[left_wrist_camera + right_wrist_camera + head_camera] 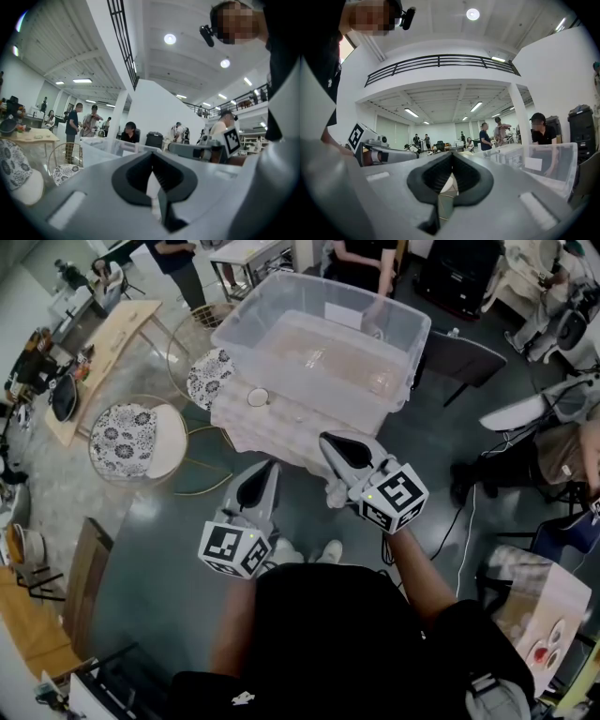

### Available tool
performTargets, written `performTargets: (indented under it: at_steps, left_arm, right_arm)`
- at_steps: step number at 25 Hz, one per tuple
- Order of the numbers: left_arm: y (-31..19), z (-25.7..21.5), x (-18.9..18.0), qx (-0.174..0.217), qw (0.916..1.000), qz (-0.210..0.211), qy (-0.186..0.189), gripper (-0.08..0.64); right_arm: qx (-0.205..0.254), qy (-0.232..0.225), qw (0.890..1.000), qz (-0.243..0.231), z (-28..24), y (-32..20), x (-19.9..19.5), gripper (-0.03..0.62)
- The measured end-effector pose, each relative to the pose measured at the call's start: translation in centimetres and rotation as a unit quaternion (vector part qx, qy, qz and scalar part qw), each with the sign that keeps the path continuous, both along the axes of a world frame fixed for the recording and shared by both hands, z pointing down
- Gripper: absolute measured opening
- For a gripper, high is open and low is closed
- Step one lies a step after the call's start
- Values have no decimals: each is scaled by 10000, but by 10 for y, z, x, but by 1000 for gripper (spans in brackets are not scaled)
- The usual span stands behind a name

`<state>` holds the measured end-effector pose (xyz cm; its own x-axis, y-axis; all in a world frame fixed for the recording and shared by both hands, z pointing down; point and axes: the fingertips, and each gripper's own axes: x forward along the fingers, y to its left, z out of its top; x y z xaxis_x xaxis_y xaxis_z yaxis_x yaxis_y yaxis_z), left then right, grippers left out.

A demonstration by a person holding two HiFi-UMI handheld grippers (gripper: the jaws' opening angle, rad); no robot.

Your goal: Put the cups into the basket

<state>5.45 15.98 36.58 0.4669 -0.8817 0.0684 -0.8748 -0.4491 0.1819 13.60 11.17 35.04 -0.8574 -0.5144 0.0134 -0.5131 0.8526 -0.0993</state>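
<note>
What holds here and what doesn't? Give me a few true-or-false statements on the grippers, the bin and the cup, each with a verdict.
1. The right gripper holds a cup. False: its jaws are shut with nothing between them.
2. The clear bin stands on the cloth-covered table, ahead of both grippers. True.
3. A small white cup sits on the table beside the bin, outside it. True.
4. The left gripper reaches into the bin. False: it is short of the table's near edge, shut and empty.
5. The floral-cushioned stools stand to the right of the table in the head view. False: they are at its left.
</note>
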Motion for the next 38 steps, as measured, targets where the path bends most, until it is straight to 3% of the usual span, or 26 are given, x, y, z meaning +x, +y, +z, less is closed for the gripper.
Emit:
performTargets:
  at_steps: [11, 38]
  left_arm:
    - [-12, -8, -27, 149, 9996, -241, -48, 5]
    - [-116, -3, -138, 50, 9998, 100, 153, 5]
  right_arm:
    - [28, 0, 9999, -104, -2, -10, -19, 0]
    - [-58, 113, 9995, 288, -4, -108, -123, 0]
